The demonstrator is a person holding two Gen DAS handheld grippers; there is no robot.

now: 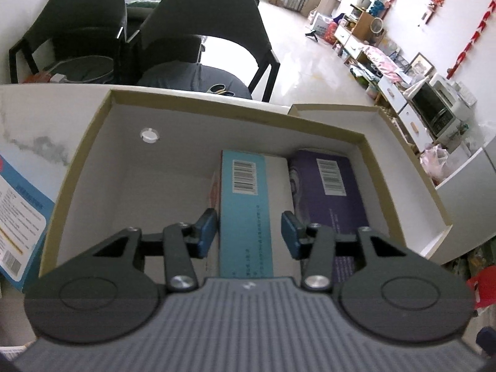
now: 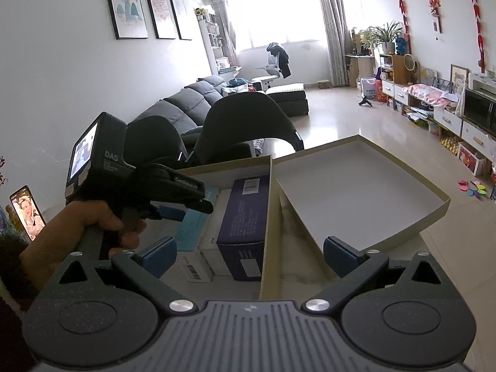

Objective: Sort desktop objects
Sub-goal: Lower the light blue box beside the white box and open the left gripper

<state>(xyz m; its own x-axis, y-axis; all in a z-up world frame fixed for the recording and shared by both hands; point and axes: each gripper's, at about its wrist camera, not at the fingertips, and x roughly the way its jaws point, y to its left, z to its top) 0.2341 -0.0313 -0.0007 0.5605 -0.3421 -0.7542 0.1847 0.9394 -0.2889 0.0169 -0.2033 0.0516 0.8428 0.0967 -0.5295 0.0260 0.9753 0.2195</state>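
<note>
A teal box (image 1: 245,204) with a barcode stands inside an open cardboard carton (image 1: 217,103), with a purple box (image 1: 328,198) right beside it. My left gripper (image 1: 248,234) straddles the teal box, its blue pads (image 1: 206,232) a little off each side, so it is open. From the right wrist view the left gripper (image 2: 173,212), held by a hand (image 2: 77,232), dips into the carton (image 2: 266,248) over the teal box (image 2: 193,223), next to the purple box (image 2: 245,214) and a white box (image 2: 198,263). My right gripper (image 2: 249,257) is open and holds nothing, above the carton's near wall.
A second shallow cardboard tray (image 2: 356,186) leans against the carton's right side, also seen as the tray (image 1: 341,117). A blue-and-white package (image 1: 18,217) lies left of the carton. Two dark chairs (image 1: 201,37) stand beyond the marble table. A phone (image 2: 26,214) is propped at far left.
</note>
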